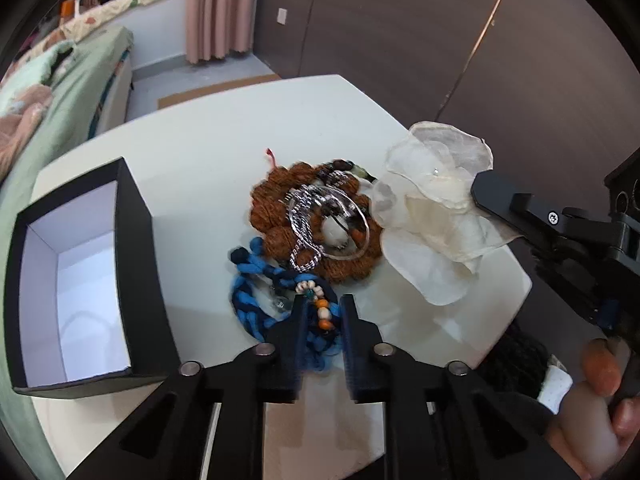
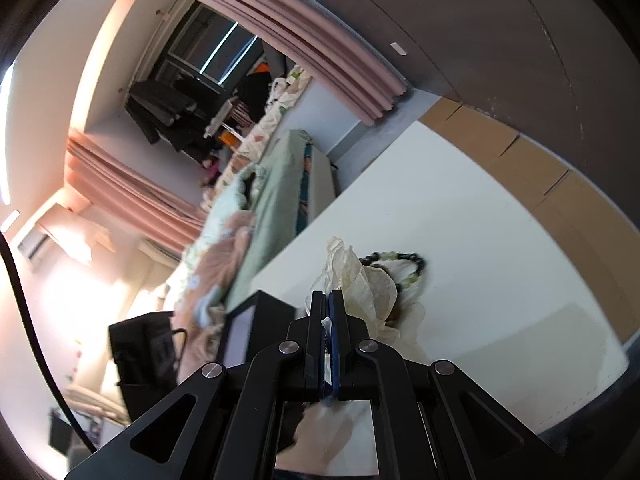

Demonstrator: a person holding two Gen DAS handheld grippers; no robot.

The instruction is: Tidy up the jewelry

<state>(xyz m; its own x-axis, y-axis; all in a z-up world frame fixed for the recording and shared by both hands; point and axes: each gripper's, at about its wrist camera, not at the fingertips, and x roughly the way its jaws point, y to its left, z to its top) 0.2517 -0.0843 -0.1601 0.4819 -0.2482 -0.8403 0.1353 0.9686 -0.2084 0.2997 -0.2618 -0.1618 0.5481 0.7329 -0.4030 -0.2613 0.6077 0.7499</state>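
Observation:
A pile of jewelry lies mid-table: a brown bead bracelet (image 1: 280, 208), a silver chain with a clear bangle (image 1: 320, 216), a blue braided band (image 1: 256, 280) and a small beaded bracelet (image 1: 320, 304). My left gripper (image 1: 323, 300) is open, its fingers on either side of the beaded bracelet over the blue band. My right gripper (image 2: 327, 296) is shut on a cream organza pouch (image 2: 360, 280), also seen in the left wrist view (image 1: 436, 208), lifted at the table's right side. A dark and green bead bracelet (image 2: 404, 260) lies behind the pouch.
An open black box with a white inside (image 1: 80, 280) stands at the table's left. The white table (image 1: 208, 140) ends near a green-covered bed (image 1: 72, 92) on the left and a dark wardrobe wall (image 1: 480, 40) behind. A hand (image 1: 600, 392) holds the right gripper.

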